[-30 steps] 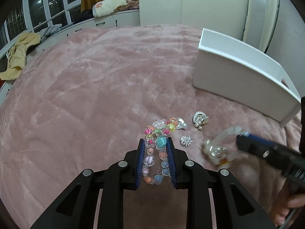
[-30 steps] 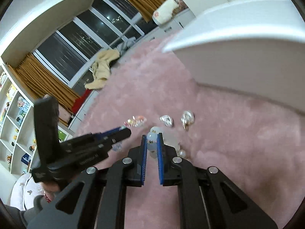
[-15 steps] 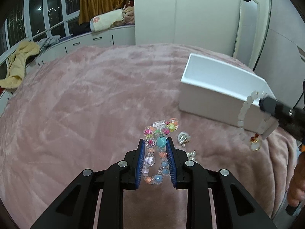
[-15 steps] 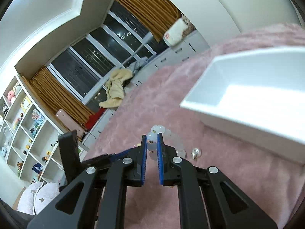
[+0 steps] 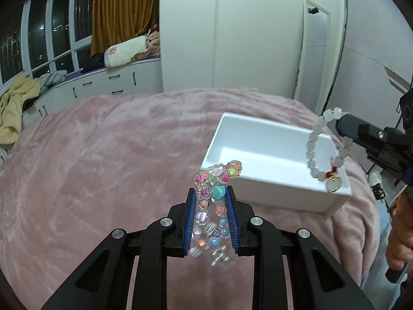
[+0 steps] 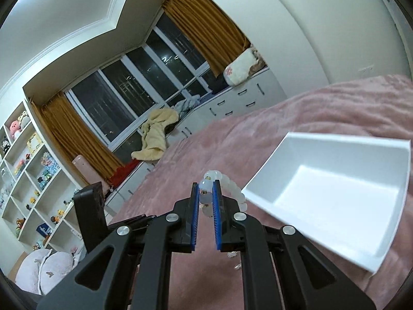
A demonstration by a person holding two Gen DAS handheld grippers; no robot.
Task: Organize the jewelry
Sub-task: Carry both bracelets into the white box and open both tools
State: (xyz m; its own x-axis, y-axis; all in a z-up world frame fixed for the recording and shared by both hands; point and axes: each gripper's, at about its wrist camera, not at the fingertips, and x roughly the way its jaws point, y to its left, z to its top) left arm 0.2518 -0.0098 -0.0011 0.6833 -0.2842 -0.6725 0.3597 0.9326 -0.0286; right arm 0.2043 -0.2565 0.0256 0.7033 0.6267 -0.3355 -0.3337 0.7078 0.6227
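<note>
Carrying a multicoloured plastic bead bracelet (image 5: 212,208) clamped in the left gripper (image 5: 211,215) and a pale white bead bracelet (image 5: 324,152) pinched in the right gripper (image 6: 205,202), both beside the open white rectangular box (image 5: 268,152) on the pink bed (image 5: 103,155), each needing centring over it before release.

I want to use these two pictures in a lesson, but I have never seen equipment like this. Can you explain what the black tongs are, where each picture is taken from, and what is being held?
No robot here: a person holds a two-finger gripper in each hand, each with a wide-angle camera looking along its fingers.

The left camera's picture shows the left gripper shut on a colourful bead bracelet. At its right edge the right gripper comes in, a white bead bracelet dangling from it.

The other picture is the right gripper's own view, with those white beads pinched.

Below lies a pink blanket with an open white box, its visible inside bare.
</note>
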